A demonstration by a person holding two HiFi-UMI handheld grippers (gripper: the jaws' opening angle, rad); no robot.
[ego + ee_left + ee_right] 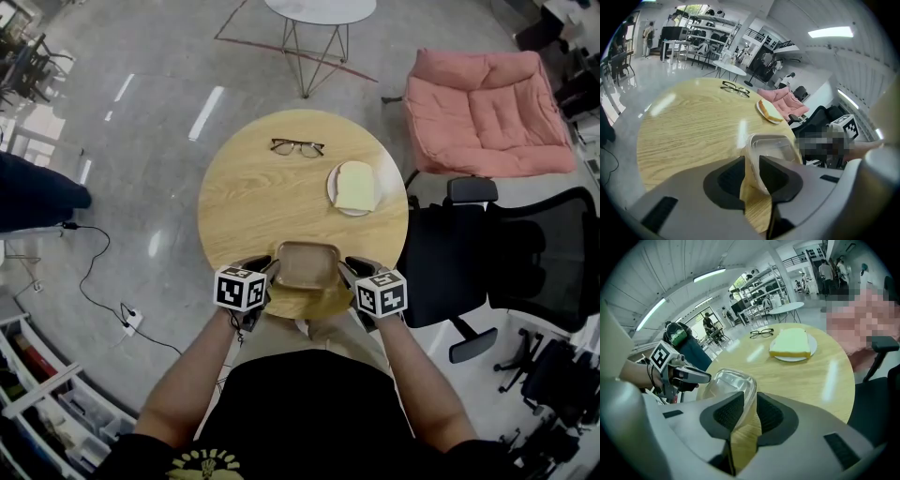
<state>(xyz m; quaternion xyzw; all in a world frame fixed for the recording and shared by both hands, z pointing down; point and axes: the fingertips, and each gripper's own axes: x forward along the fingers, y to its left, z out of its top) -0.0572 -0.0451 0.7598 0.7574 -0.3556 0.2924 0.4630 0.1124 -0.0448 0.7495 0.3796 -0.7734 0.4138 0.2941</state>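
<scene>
At the table's (pixel 253 202) near edge, the clear plastic box (pixel 307 264) is pinched from both sides: left gripper (pixel 268 274) closed narrow on its left rim, right gripper (pixel 348 272) on its right. An uneven pull would likely flex the thin rim, so one grip slips and the box tips off the edge.

The person wears a black short-sleeved shirt (pixel 309 403) with a yellowish printed emblem (pixel 204 464) on its front. Just beyond the shirt, light beige trousers (pixel 314 337) can be seen. Further from the shirt, the left gripper (pixel 270 269) and the right gripper (pixel 351 268) each carry a white cube with black square markers (pixel 241 289). Each gripper has a smooth light grey plastic shell with dark rectangular slots (pixel 837 444). The two jaws are dark grey, with finely ribbed pads (pixel 724 411).
</scene>
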